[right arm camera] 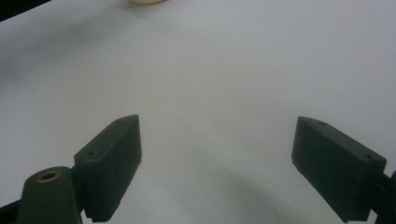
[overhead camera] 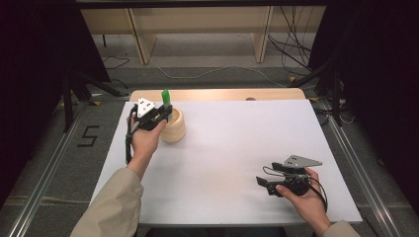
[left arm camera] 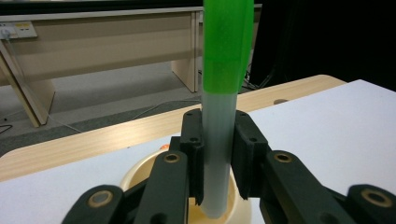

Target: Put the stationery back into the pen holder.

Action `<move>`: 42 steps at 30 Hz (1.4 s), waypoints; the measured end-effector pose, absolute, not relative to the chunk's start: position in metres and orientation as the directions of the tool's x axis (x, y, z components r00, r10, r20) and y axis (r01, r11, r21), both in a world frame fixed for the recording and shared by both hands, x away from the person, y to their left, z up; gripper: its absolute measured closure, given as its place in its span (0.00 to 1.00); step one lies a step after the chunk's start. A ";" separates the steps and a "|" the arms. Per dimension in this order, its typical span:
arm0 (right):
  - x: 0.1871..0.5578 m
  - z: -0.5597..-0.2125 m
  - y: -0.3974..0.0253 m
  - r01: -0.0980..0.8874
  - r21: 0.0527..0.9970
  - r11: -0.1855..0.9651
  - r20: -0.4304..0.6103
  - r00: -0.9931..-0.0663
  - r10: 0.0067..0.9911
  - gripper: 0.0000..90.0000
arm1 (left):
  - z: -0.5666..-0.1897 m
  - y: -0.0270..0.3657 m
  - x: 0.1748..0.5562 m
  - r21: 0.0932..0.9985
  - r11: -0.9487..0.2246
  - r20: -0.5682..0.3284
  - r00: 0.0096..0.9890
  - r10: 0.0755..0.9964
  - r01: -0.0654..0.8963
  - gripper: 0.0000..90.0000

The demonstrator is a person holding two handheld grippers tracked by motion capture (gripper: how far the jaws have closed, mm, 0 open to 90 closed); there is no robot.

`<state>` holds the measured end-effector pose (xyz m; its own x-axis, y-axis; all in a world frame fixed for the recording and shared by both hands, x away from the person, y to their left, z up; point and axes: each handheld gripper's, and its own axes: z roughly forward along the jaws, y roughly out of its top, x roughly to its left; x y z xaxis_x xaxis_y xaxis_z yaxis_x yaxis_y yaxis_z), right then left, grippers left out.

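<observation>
Over the cup point(left arm camera: 140, 175), left hand-held gripper point(left arm camera: 218, 154) clamps green-capped marker point(left arm camera: 224, 84) — tip hidden, right hand-held gripper point(right arm camera: 217, 163) wide.

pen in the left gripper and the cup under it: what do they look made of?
Pen: looks like plastic, with a frosted translucent barrel and a glossy green cap that light passes through. Cup: probably light wood or bamboo, going by its matte cream-tan wall, though the grain is too small to confirm. Left gripper clamps the barrel.

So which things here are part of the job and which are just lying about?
In the job:
left gripper, shut on the green-capped pen
cream pot below the pen

Lying about:
right gripper, open over bare white table
floor cables
</observation>
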<state>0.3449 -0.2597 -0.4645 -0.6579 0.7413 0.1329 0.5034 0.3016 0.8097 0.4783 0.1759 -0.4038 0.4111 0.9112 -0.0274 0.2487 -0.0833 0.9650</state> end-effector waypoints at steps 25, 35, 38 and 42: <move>0.345 -0.466 -0.260 0.502 0.808 0.307 0.133 -0.664 0.736 0.19 | -0.421 0.174 0.499 0.951 -0.151 0.024 0.420 0.907 0.270 0.85; 0.345 -0.466 -0.259 0.506 0.808 0.302 0.140 -0.663 0.736 0.19 | -0.426 0.173 0.503 0.947 -0.160 0.030 0.418 0.908 0.279 0.85; 0.345 -0.467 -0.259 0.506 0.807 0.304 0.139 -0.663 0.735 0.19 | -0.429 0.173 0.504 0.945 -0.166 0.036 0.416 0.908 0.281 0.85; 0.345 -0.467 -0.259 0.506 0.807 0.304 0.139 -0.664 0.735 0.19 | -0.434 0.171 0.505 0.942 -0.165 0.030 0.416 0.909 0.293 0.85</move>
<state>0.3449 -0.2590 -0.4668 -0.6638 0.7349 0.1391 0.5061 0.3044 0.8070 0.5053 0.1710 -0.4337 0.4163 0.9087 0.0299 0.2925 -0.1650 0.9419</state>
